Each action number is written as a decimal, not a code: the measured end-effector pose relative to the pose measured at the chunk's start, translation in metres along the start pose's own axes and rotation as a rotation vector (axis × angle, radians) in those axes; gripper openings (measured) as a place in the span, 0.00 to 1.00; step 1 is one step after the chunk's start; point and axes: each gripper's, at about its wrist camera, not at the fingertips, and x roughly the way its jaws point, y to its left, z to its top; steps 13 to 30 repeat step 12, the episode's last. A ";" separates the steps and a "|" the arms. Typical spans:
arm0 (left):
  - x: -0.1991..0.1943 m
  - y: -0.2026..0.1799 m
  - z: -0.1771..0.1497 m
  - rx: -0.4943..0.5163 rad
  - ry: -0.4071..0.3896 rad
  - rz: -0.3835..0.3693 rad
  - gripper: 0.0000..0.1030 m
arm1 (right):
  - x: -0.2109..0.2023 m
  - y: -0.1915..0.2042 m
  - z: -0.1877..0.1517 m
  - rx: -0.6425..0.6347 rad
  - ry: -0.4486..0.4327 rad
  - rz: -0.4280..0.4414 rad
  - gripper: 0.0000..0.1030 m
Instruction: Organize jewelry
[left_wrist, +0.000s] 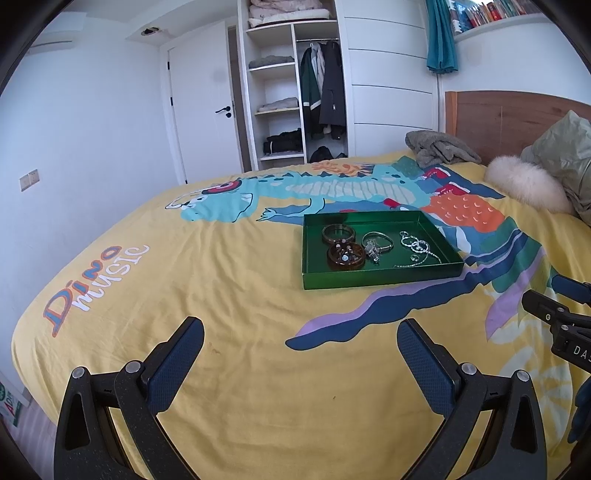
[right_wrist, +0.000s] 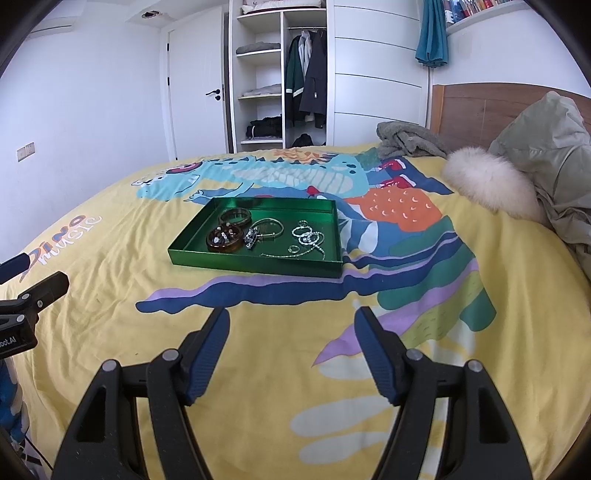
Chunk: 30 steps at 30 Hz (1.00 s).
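A green tray (left_wrist: 380, 277) (right_wrist: 255, 267) lies on the yellow dinosaur bedspread. In it are two brown bangles (left_wrist: 345, 255) (right_wrist: 224, 238), a silver bangle with a charm (left_wrist: 377, 242) (right_wrist: 266, 228), silver rings (left_wrist: 416, 245) (right_wrist: 306, 236) and a thin chain (left_wrist: 424, 258) (right_wrist: 291, 254). My left gripper (left_wrist: 301, 330) is open and empty, hovering over the bedspread short of the tray. My right gripper (right_wrist: 291, 319) is open and empty, also short of the tray. Each gripper shows at the edge of the other's view.
A grey blanket (left_wrist: 439, 147) (right_wrist: 406, 140), a fluffy cream cushion (left_wrist: 524, 188) (right_wrist: 487, 181) and a green-grey duvet (left_wrist: 565, 155) (right_wrist: 546, 158) lie near the wooden headboard (left_wrist: 517, 118). An open wardrobe (left_wrist: 295, 92) and a white door (left_wrist: 201, 107) stand beyond the bed.
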 end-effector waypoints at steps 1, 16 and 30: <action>0.000 0.000 0.000 0.000 0.000 -0.001 1.00 | 0.000 0.001 0.000 0.000 0.000 0.000 0.67; 0.002 0.000 -0.001 -0.003 0.008 -0.004 1.00 | 0.000 0.000 0.000 -0.001 0.000 -0.001 0.67; 0.002 0.000 -0.001 -0.003 0.008 -0.004 1.00 | 0.000 0.000 0.000 -0.001 0.000 -0.001 0.67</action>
